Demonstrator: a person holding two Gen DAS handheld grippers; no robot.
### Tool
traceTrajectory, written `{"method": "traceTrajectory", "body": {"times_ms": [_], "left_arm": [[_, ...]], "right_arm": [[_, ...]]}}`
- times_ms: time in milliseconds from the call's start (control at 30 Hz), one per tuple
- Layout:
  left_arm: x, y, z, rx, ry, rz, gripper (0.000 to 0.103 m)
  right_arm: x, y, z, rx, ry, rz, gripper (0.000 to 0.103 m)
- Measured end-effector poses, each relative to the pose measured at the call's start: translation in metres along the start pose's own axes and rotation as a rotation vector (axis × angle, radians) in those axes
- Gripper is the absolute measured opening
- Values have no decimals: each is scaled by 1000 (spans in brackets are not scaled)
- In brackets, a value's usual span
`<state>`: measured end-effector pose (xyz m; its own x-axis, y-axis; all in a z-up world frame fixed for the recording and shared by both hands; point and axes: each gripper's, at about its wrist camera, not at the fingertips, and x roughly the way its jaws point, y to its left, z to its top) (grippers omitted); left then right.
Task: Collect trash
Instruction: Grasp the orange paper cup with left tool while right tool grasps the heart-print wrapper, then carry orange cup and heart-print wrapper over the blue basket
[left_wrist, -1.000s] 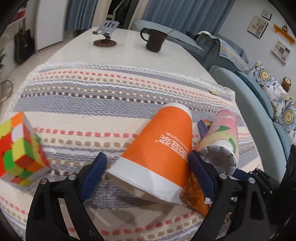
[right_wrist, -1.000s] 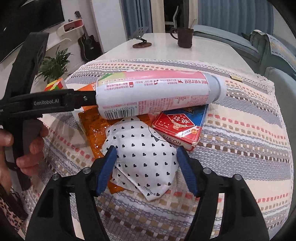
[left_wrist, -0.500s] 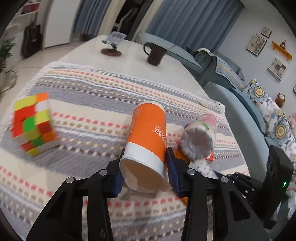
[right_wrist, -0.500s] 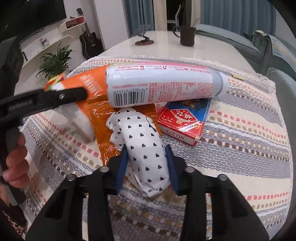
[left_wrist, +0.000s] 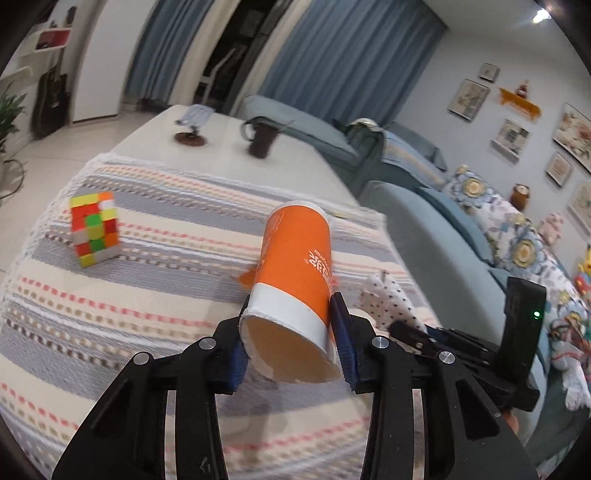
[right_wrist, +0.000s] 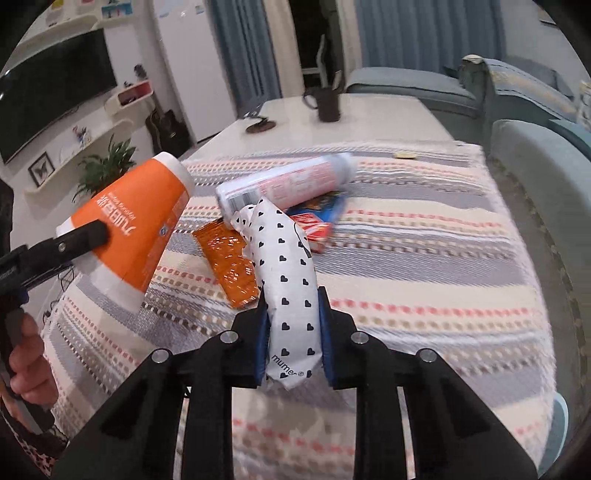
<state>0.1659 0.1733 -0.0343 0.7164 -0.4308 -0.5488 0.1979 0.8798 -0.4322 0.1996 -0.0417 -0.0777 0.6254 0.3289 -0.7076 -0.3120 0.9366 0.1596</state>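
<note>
Your left claw (left_wrist: 291, 354) is closed on the orange cup (left_wrist: 295, 273), with the pads on its white rim band. The cup is off the cloth (left_wrist: 147, 295) and its long axis runs forward along the fingers, open mouth toward the camera. Your right claw (right_wrist: 293, 339) has just been closing and now grips the heart-print wrapper (right_wrist: 288, 280) between the pads. The wrapper's long axis also points forward, and its far end hangs over the remaining pile.

Both hands are full, so I judge the next move is to carry these two pieces to a bin, and no bin is visible in either view. You must look for it outside the tabletop.

The trash left on the cloth lies straight ahead of your right claw: the orange packet (right_wrist: 231, 266) is just in front and a little to the left, the pink bottle (right_wrist: 291, 182) lies across behind it toward the far edge, and the red-blue box (right_wrist: 317, 221) is under the bottle. The bottle's long axis runs left to right, so across your fingers. Your right hand is nearer to this pile. The cube (left_wrist: 95, 229), near the left edge, looks like no trash.
</note>
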Motion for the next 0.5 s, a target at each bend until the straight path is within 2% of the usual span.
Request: {"method": "traceTrajectory", "body": {"times_ms": [267, 500], "left_arm": [[4, -84, -20, 77, 36, -134, 38], [23, -162, -35, 157, 75, -232, 38]], "right_arm": [[-79, -50, -24, 92, -73, -101, 21], [-157, -116, -51, 215, -153, -208, 21]]}}
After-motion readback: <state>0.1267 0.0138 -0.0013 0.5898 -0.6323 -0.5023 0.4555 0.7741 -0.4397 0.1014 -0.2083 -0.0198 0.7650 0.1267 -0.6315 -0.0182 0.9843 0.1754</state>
